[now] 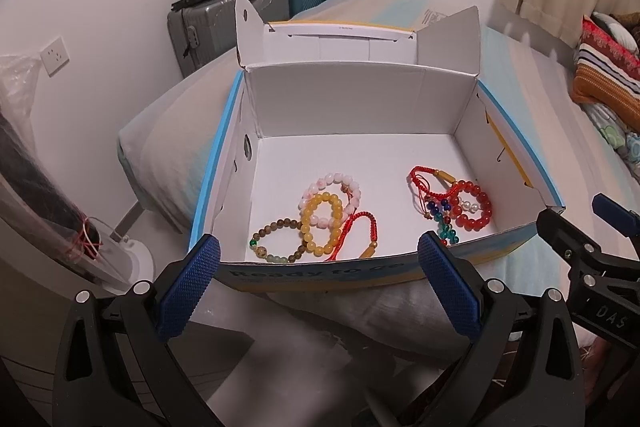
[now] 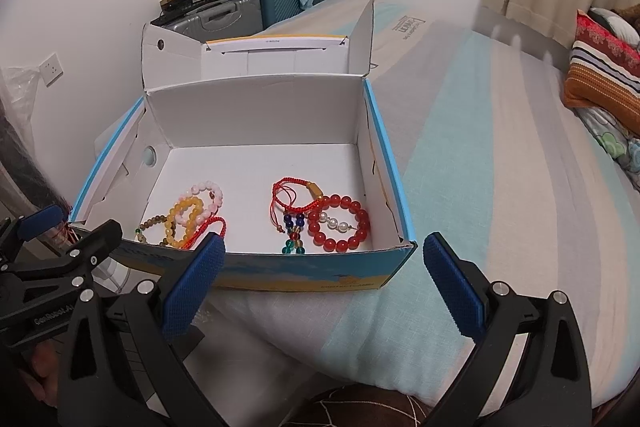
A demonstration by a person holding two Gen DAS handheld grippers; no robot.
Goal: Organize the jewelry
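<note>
An open cardboard box point(image 1: 440, 107) point(image 2: 256, 107) sits on the bed and holds two piles of jewelry. The left pile has a yellow bead bracelet point(image 1: 322, 225) point(image 2: 182, 217), a pink one point(image 1: 340, 187) point(image 2: 206, 195), a brown one point(image 1: 276, 241) and a red cord point(image 1: 360, 231). The right pile has a red bead bracelet point(image 1: 472, 207) point(image 2: 340, 223), a red cord bracelet point(image 1: 430, 179) point(image 2: 292, 191) and a blue-green bead strand point(image 1: 442, 223) point(image 2: 294, 231). My left gripper point(image 1: 318, 259) and right gripper point(image 2: 324, 259) are both open and empty, just in front of the box's near wall.
The bed point(image 2: 500, 147) with a striped sheet extends right, with pillows point(image 2: 604, 67) at far right. Suitcases point(image 1: 224, 23) piled with clutter stand by the back wall. A fan base point(image 1: 132, 259) and a wrapped item point(image 1: 36, 163) are at left.
</note>
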